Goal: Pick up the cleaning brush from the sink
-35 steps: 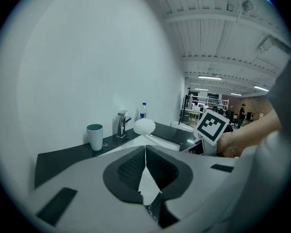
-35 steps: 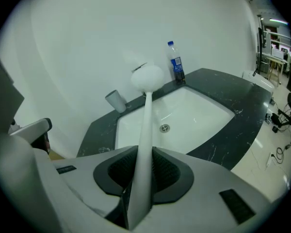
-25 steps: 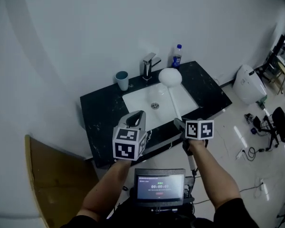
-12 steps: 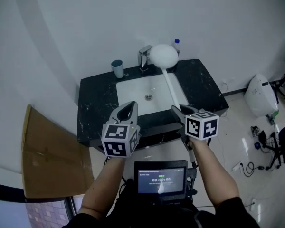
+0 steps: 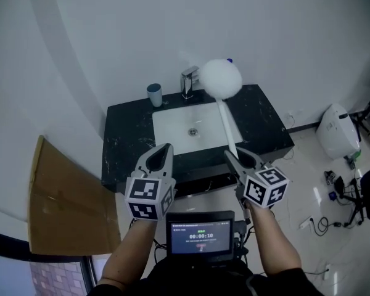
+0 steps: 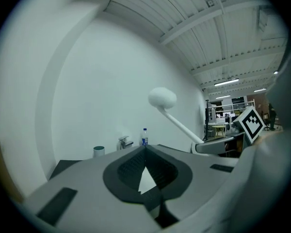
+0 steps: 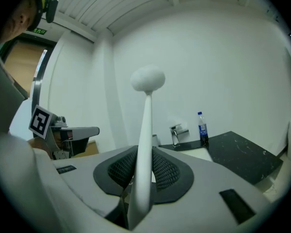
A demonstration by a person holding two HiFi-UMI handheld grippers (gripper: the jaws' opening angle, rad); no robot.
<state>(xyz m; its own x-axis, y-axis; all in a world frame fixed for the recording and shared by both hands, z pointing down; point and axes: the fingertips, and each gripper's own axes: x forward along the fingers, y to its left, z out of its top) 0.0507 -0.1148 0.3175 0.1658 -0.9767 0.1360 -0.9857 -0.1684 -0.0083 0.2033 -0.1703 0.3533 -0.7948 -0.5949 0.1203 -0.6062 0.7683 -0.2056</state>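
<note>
Two grippers are up in front of the counter [image 5: 120,142], and only one of them is carrying anything. On the left, the left gripper [image 5: 165,150] has its jaws together on nothing. On the right, the right gripper [image 5: 232,156] has its jaws clamped on the bottom end of the cleaning brush [image 5: 221,78] handle. That puts the brush clear of the sink [image 5: 172,128], slanting up with its fluffy white head high over the back of the counter, near the tap [image 5: 188,82].

My worry is that long handle, pinched only at its very end. The weight of the head could make it swivel or slide between the jaws, and the head would then drop. A careless swing might also knock the cup [image 5: 154,94], the tap or the bottle [image 7: 202,128], or bump the wall behind.

Counting left to right: one cup, one sink, one tap, one brush and one bottle. The grippers make two, one empty and one loaded.
</note>
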